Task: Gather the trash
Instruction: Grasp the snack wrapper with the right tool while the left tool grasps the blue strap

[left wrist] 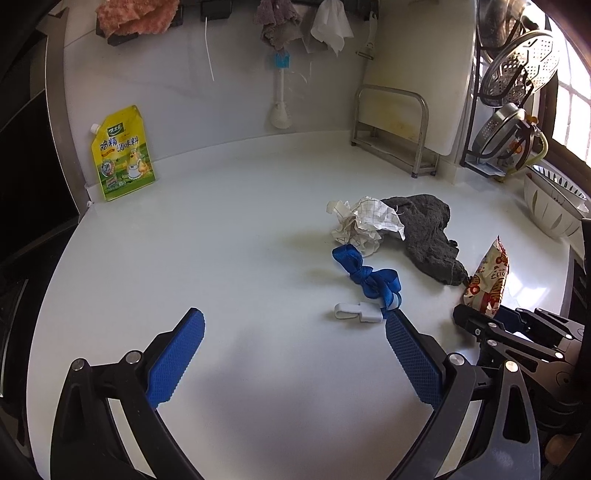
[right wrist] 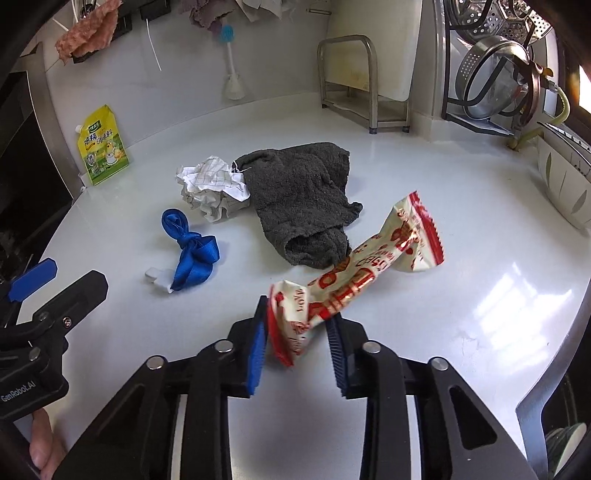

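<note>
Wrapper (right wrist: 354,277), crinkled, cream with red print, twisted.

Red-white snack wrapper (right wrist: 354,273) crumpled, tilted up, lower centre of right view. Crumpled paper (right wrist: 212,184) mid-left, touching dark cloth.

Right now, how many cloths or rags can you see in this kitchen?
3. A dark grey rag lies on the counter beside crumpled paper; a pink cloth and a grey cloth hang on the wall. Others may be out of view.
</note>
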The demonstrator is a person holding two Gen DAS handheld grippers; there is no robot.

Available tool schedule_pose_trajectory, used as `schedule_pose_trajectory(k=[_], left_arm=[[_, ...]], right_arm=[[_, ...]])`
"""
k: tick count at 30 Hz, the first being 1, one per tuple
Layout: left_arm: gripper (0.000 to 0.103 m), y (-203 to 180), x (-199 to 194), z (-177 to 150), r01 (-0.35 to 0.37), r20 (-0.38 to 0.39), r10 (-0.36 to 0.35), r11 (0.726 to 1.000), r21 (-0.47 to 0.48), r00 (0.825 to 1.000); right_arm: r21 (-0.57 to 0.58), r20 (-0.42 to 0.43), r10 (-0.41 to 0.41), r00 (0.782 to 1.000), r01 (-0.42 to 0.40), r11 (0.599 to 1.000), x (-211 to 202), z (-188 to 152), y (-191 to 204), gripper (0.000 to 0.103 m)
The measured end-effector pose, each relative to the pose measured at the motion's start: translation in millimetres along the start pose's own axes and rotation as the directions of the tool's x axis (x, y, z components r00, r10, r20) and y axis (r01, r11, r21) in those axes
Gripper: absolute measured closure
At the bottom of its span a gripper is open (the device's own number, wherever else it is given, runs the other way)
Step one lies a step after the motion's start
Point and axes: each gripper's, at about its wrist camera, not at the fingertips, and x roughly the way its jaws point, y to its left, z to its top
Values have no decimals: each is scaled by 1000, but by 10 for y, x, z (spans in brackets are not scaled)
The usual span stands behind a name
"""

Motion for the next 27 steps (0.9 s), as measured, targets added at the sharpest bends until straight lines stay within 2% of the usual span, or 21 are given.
schedule_pose_trajectory(k=[8,15,23,27], left_arm=[[6,-149,92,98,16,-24,-16,1000,4,1000],[6,-345,320,197,11,-67,-10,1000,10,998],[7,-519,643,281,11,-155,-11,1000,-1,988],[11,-552,699,292,-6,-166,5,1000,-1,986]], right_arm=[[6,94,13,995,-14,1000,-215,-10,-73,82],[102,156,41,987,-57,993,-407,-42,-332,82],[203,171,93,981,-127,971,-463,-152,-584,82],[233,181,125,975,-166,958,-489,-176,-644,82]])
